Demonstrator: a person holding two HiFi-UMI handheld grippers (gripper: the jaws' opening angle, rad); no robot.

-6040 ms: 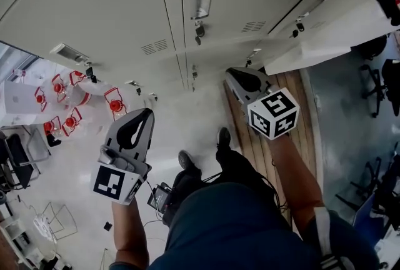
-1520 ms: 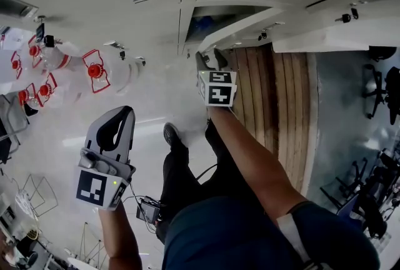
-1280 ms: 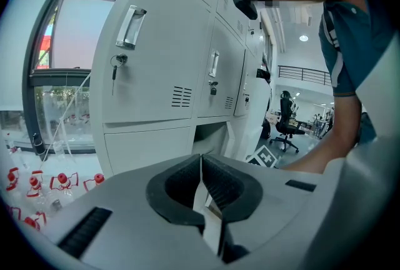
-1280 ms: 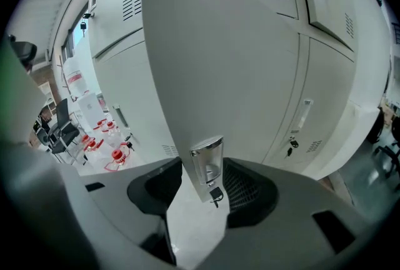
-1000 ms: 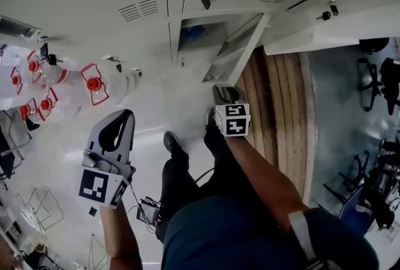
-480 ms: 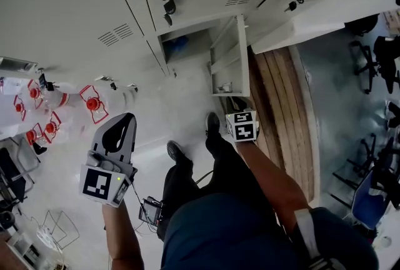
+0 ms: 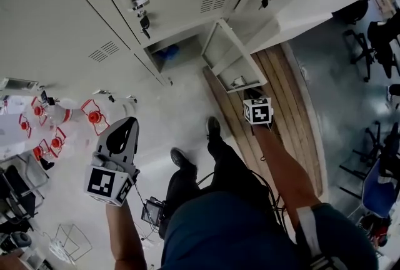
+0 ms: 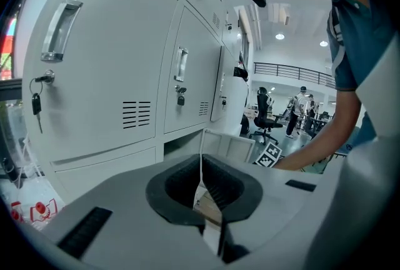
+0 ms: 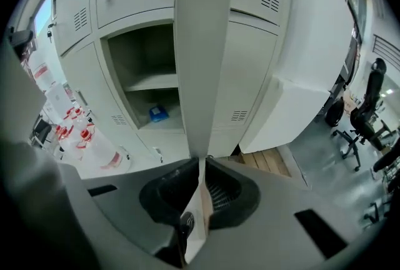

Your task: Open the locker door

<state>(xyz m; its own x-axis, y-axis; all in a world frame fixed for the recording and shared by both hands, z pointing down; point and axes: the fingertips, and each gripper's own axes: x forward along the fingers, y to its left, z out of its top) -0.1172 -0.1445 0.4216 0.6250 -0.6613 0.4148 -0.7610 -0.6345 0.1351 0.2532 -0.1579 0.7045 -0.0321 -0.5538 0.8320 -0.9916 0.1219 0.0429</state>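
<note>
Now that the locker door (image 7: 232,61) has swung wide on the bottom compartment's right edge, the task looks done. The right gripper (image 9: 200,165) has just brought its jaws together, apparently on nothing, with the door's edge just beyond. The left gripper (image 8: 201,170) hangs idle, jaws together. Water bottles (image 7: 94,115) stand leftward, clear.

Head view hangs high over the open locker (image 7: 178,47), staring steeply down its front to the floor (image 7: 187,115), so it's the far one. Right gripper view sits close in front of the locker, facing straight in, with the door (image 9: 201,44) edge-on dead centre. Left gripper view is off to the locker's left, a bit further back, looking sideways along the locker fronts. All three catch that door; head and right views both see inside the locker.
</note>
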